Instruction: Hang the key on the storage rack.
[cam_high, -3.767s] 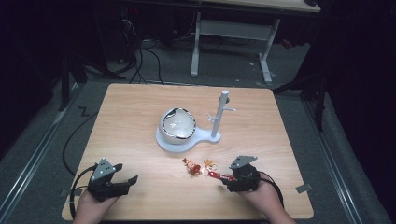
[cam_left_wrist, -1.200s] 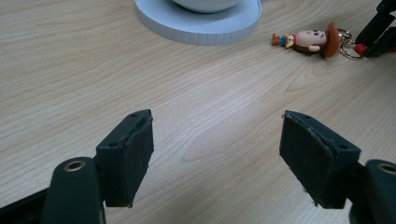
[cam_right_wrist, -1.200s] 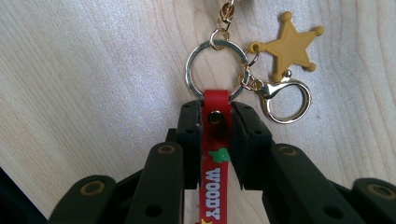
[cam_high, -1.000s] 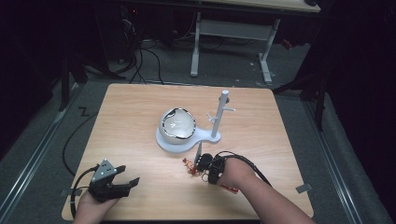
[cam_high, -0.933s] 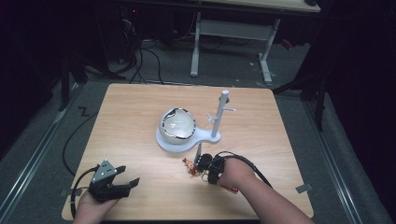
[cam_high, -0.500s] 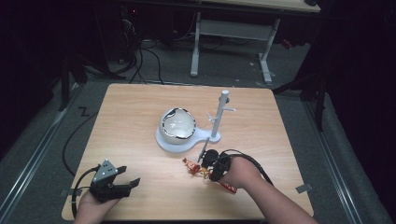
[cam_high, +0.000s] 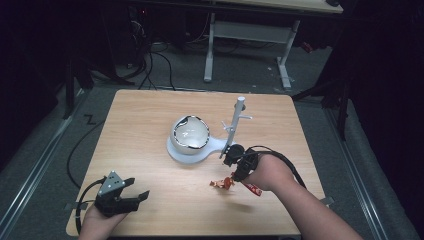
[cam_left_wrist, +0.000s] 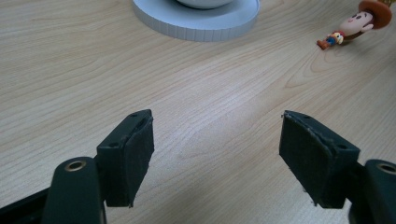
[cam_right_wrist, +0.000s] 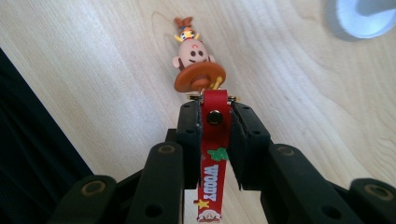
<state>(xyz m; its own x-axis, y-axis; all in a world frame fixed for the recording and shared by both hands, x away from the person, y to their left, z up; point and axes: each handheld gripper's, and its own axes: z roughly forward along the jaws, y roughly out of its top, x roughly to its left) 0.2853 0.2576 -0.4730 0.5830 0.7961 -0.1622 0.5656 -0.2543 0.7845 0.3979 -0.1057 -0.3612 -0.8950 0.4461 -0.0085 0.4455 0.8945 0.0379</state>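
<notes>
the right hand-held gripper (cam_right_wrist: 215, 135) is clamped on the red strap (cam_right_wrist: 214, 158) of a keychain, whose figure (cam_right_wrist: 196, 65) hangs just past its jaw tips above the counter (cam_high: 150, 130). the left hand-held gripper (cam_left_wrist: 217, 154) rests low on the counter with jaws wide apart and nothing between them. a white stand (cam_high: 192, 150) with a bowl (cam_high: 190, 132) lies ahead of both.

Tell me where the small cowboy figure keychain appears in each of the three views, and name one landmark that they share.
High view: the cowboy figure is below centre, beside the right gripper.
Left gripper view: top right corner, lying on the table beyond the open fingers.
Right gripper view: upper centre, hanging from the red strap that the fingers pinch.
Shared landmark: the white round base.
</notes>
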